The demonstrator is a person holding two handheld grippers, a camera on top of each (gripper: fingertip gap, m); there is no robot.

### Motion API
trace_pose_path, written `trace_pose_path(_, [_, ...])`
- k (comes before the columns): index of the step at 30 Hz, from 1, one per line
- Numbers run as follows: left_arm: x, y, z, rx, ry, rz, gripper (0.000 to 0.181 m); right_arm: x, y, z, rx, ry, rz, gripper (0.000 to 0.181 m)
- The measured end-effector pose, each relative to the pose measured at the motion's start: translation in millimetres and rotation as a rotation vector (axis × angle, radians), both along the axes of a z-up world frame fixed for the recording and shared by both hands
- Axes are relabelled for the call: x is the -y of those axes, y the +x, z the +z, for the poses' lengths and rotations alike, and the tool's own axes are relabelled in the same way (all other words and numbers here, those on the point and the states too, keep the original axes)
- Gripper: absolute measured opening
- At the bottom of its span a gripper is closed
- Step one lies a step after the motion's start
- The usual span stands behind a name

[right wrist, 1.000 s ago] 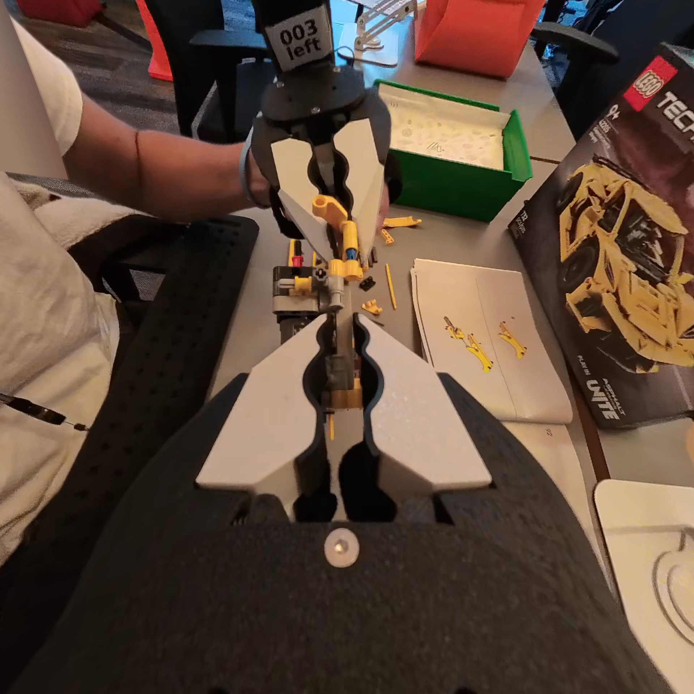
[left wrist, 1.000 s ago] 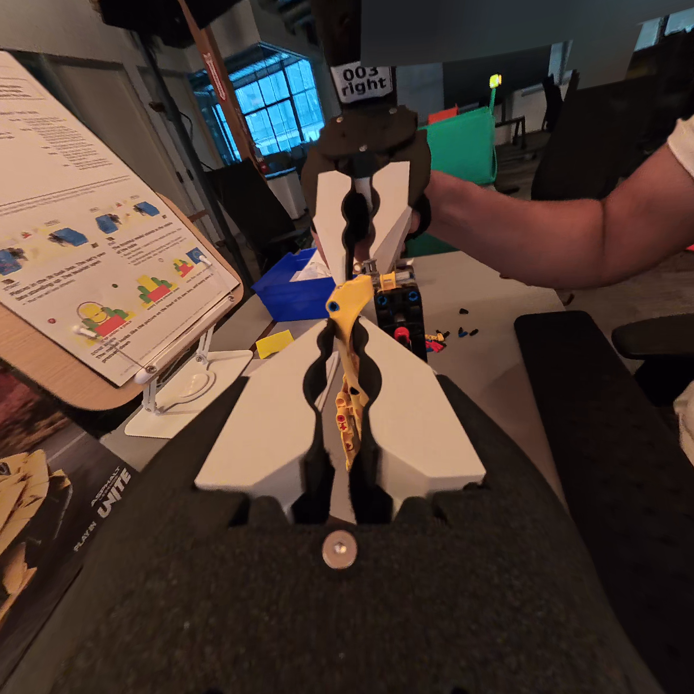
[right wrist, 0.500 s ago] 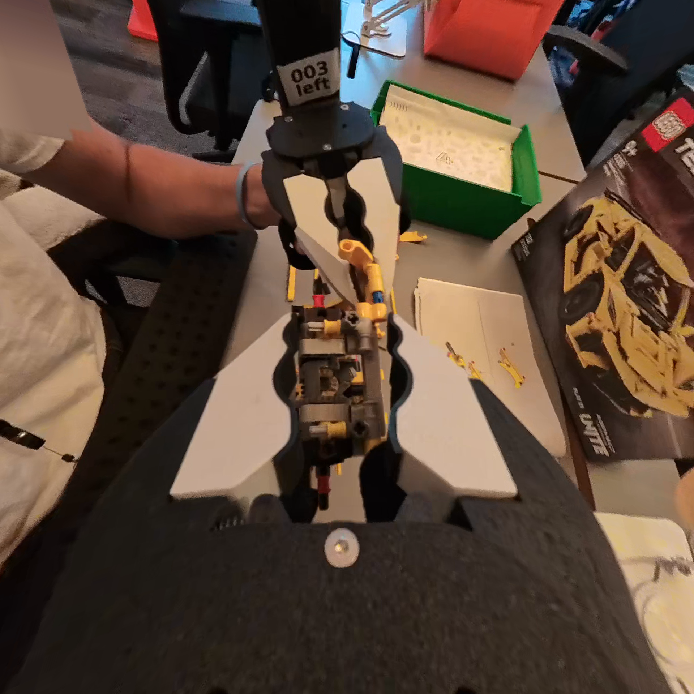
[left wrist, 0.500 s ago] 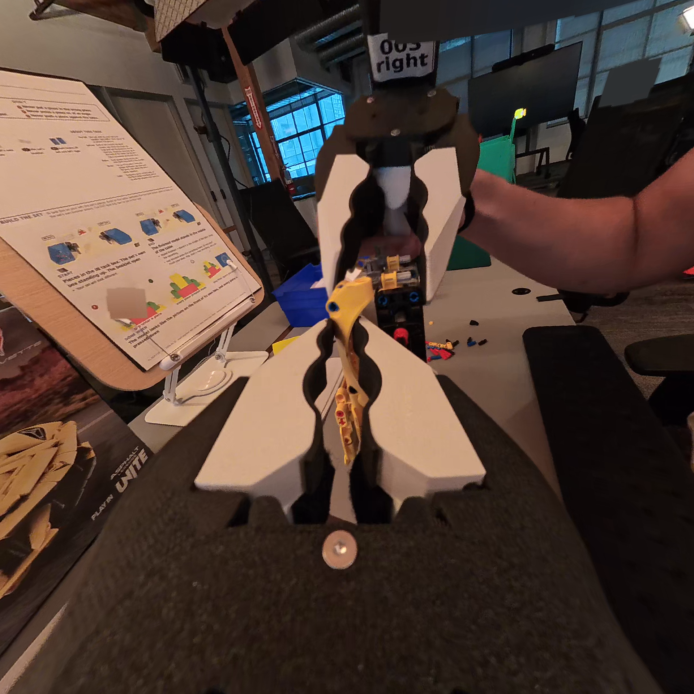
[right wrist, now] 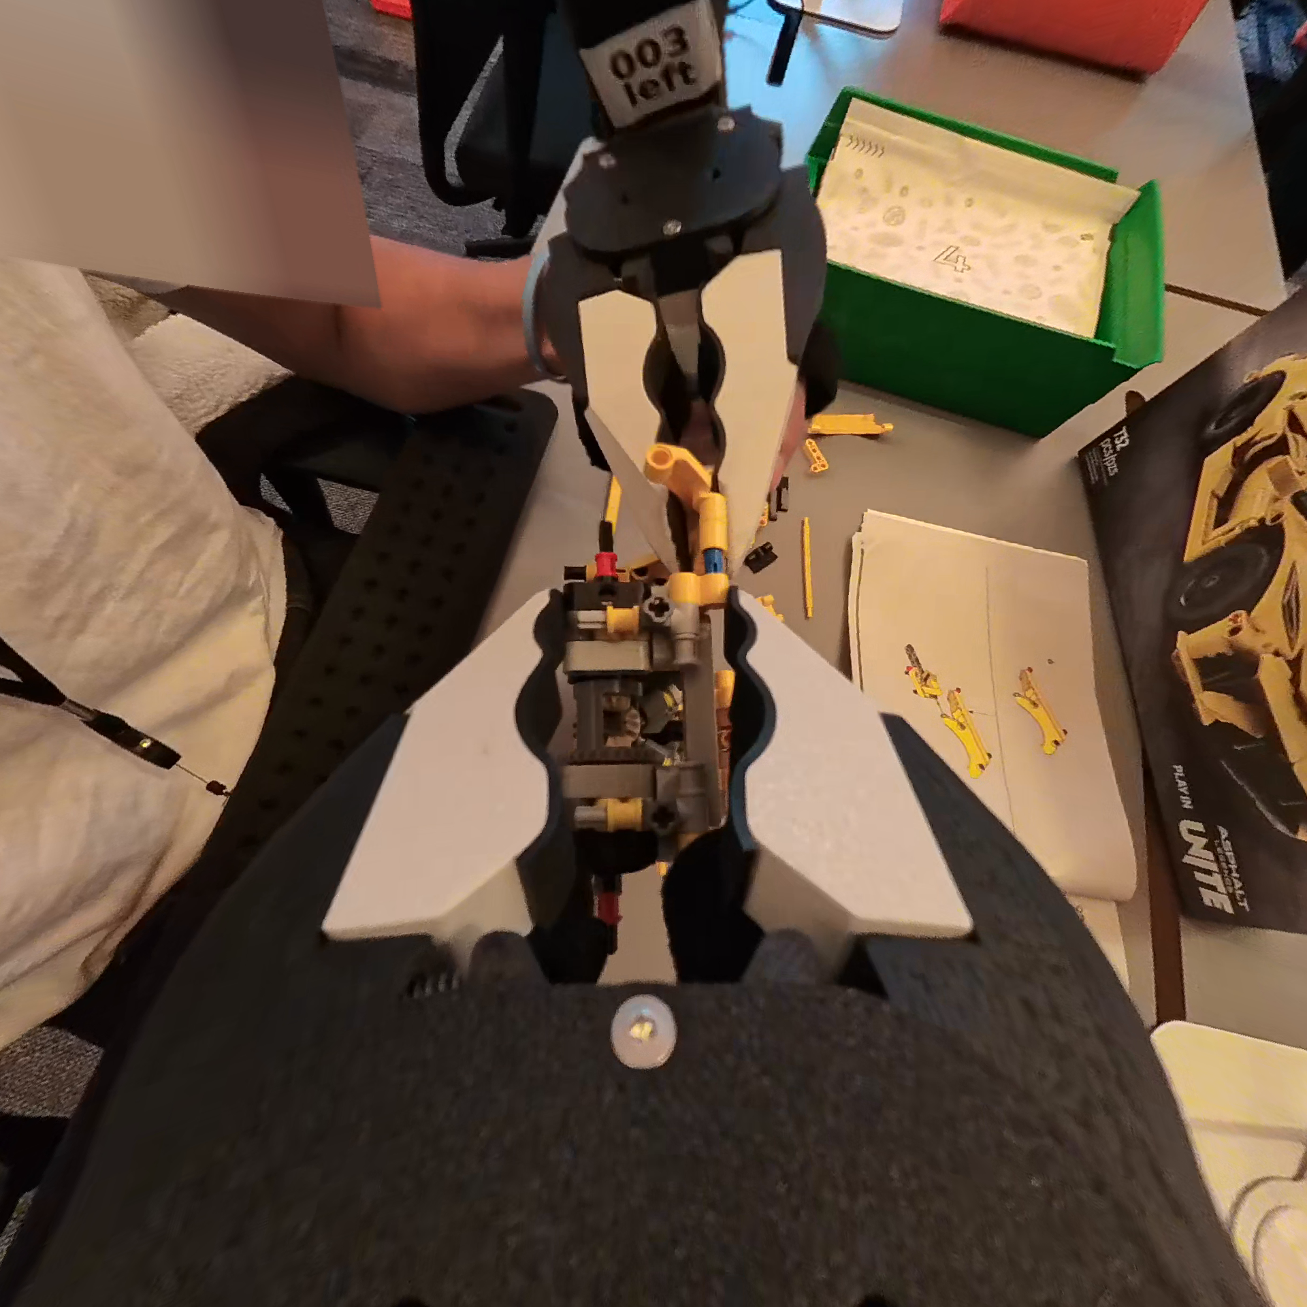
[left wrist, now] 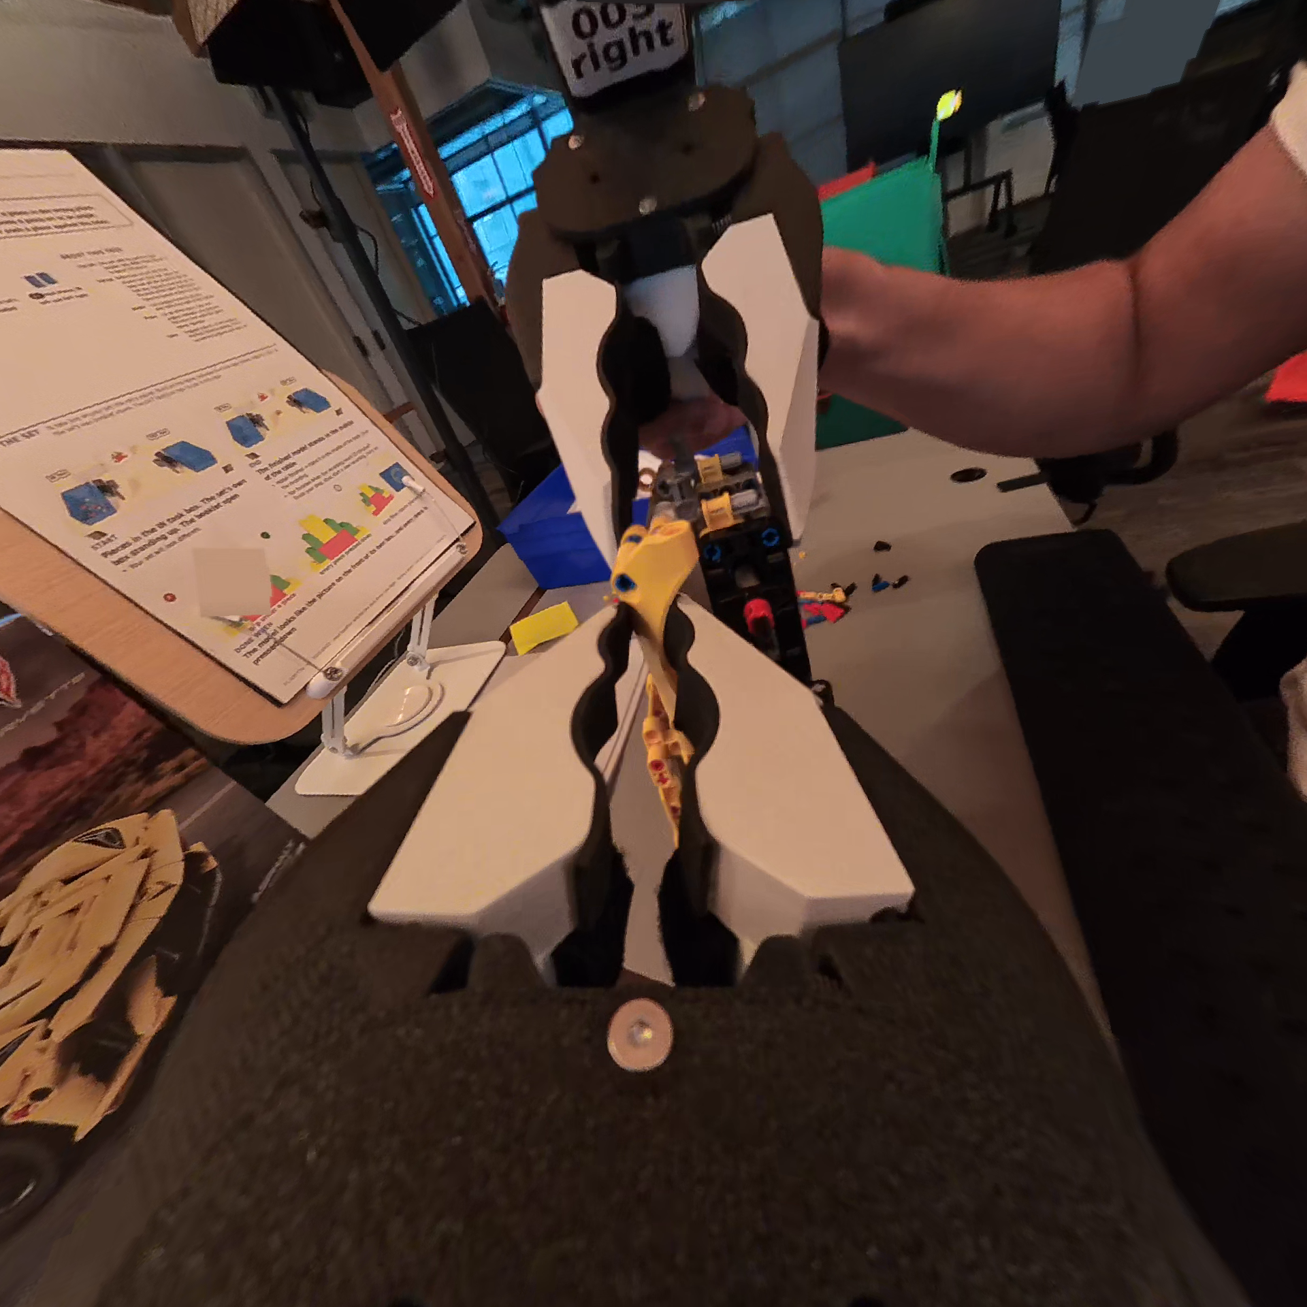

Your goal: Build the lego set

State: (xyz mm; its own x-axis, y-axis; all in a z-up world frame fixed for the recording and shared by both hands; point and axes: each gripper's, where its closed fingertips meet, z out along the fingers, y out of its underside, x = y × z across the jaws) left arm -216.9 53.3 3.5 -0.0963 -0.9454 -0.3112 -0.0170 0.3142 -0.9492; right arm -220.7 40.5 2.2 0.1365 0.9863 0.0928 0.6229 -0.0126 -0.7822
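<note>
- Right wrist view: right gripper (right wrist: 640, 707) fingers pinch grey-black chassis block (right wrist: 633, 714), held above table (right wrist: 933, 460).
- Left gripper (left wrist: 647, 714) fingers pinch yellow arm piece (left wrist: 654, 587), meeting chassis corner.
- Early build; loose parts (right wrist: 849, 424) left.

A green bin (right wrist: 990, 353) holding a white bag sits beyond the fingers, to their right. A blue bin (left wrist: 559, 530) lies past the fingertips, a tilted document stand (left wrist: 212, 495) to their left.
</note>
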Motion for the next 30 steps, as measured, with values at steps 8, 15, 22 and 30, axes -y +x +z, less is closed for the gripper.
trace_pose_path(8, [3.9, 3.4, 0.7, -0.039, 0.030, 0.032, 0.008, 4.4, 2.4, 0.3, 0.029, 0.011, -0.017, 0.044])
trace_pose_path(15, [-1.7, 4.3, 0.7, -0.021, 0.007, 0.089, 0.009, -1.6, 3.0, 1.0, 0.001, 0.018, -0.092, 0.045])
trace_pose_path(22, [7.9, -2.2, 1.2, 0.019, 0.018, 0.278, 0.009, 11.8, 13.4, 35.6, -0.195, -0.021, -0.362, 0.071])
trace_pose_path(30, [29.2, 8.2, 4.1, 0.031, 0.081, 0.536, 0.009, 20.6, -0.9, 23.3, -0.189, -0.021, -0.770, 0.083])
